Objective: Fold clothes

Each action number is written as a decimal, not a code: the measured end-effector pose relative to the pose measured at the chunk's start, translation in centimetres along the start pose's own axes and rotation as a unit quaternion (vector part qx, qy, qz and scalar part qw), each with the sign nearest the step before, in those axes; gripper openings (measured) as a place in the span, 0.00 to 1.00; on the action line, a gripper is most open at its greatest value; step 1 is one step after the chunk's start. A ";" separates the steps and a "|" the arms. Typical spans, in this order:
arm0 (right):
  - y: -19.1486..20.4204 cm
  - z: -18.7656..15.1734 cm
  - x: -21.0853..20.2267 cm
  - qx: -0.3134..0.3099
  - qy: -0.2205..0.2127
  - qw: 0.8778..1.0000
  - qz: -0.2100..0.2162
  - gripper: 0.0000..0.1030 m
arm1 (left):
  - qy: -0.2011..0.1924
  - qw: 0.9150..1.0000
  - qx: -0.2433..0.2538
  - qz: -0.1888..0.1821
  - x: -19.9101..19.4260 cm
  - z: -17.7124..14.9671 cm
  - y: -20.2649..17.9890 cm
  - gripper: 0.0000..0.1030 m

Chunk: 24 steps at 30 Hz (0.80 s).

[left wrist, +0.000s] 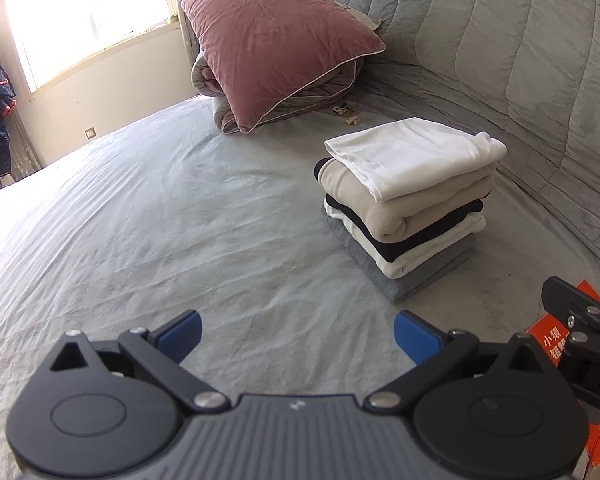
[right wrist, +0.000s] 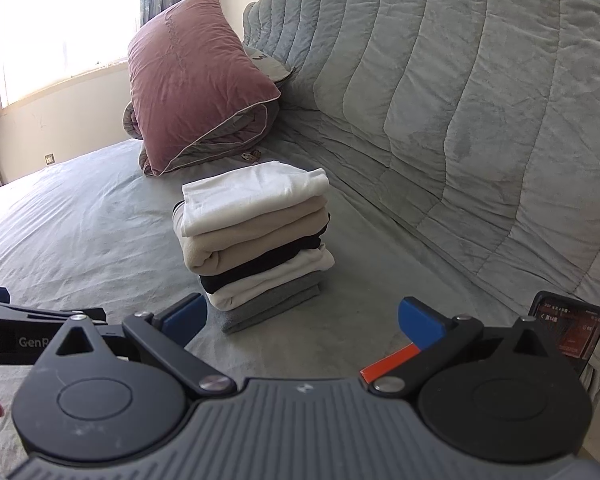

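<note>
Left claw (left wrist: 296, 334) spread wide and empty above the bare bed (left wrist: 160, 220), stack of folded clothes (left wrist: 404, 204) ahead toward the bed's quilted head edge, right claw (right wrist: 302, 324) likewise open, empty, just short of it

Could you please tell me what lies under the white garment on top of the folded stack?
Under the white garment lie a beige fleece, a black layer, another white piece and grey fabric at the bottom. Only folded edges show; their covered parts cannot be seen.

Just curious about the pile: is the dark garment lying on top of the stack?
No, a white garment tops the stack of folded clothes; the dark garment is sandwiched lower down.
</note>
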State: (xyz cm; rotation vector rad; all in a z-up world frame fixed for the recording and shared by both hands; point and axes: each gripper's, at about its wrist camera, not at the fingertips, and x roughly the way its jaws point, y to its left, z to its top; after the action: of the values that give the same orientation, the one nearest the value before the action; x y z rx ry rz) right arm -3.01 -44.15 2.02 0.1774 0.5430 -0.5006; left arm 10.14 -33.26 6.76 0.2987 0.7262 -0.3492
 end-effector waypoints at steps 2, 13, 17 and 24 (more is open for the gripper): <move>0.1 -0.1 0.0 -0.001 0.001 1.000 -0.001 1.00 | 0.001 1.000 -0.002 -0.005 0.0 0.0 0.0 0.99; 0.1 -0.1 0.1 -0.003 0.004 1.000 -0.004 1.00 | 0.005 1.000 -0.001 -0.008 0.1 -0.2 -0.2 0.99; 0.1 -0.2 0.2 -0.005 0.007 1.000 -0.005 1.00 | 0.008 1.000 0.002 -0.009 0.3 -0.4 -0.5 0.99; -0.1 -0.2 0.2 0.000 0.007 1.000 -0.005 1.00 | 0.011 1.000 0.007 -0.010 0.5 -0.5 -1.0 0.99</move>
State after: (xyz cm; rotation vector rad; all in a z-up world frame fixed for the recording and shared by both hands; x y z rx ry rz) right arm -3.00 -44.29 1.75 0.1790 0.5576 -0.5087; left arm 9.83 -34.06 5.92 0.3086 0.7499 -0.3701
